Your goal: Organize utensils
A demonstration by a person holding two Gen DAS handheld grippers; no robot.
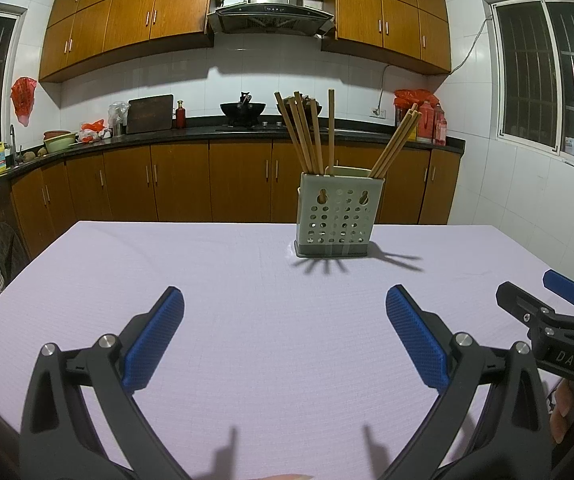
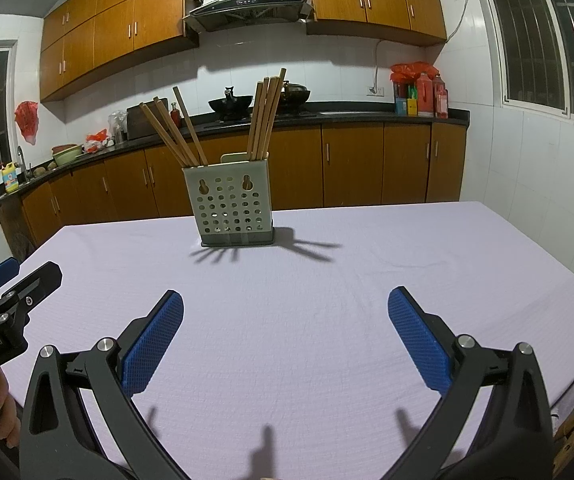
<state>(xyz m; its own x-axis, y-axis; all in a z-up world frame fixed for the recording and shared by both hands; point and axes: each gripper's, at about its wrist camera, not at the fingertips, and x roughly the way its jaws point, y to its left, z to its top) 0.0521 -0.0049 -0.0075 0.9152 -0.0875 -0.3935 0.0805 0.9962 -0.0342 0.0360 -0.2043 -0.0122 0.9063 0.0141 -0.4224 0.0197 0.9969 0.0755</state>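
- The left gripper is held low over the near part of the table, pointing forward and level toward the far kitchen counter; its jaws are spread wide, with nothing between the blue pads
- The right gripper sits beside it in the same pose, low above the lilac cloth and aimed forward; its jaws are also spread wide and grip nothing, touching nothing
- Each gripper shows at the edge of the other's view: the right one at the left view's right border, the left one at the right view's left border, with a bit of the holding hand below it
- The utensil holder, a pale perforated box on a darker base, stands upright on the far half of the table, well apart from both grippers
- Wooden chopsticks stand in it in two groups, one bunch leaning left and one leaning right, with one stick near upright
- The holder lies ahead and right of the left gripper, ahead and left of the right one
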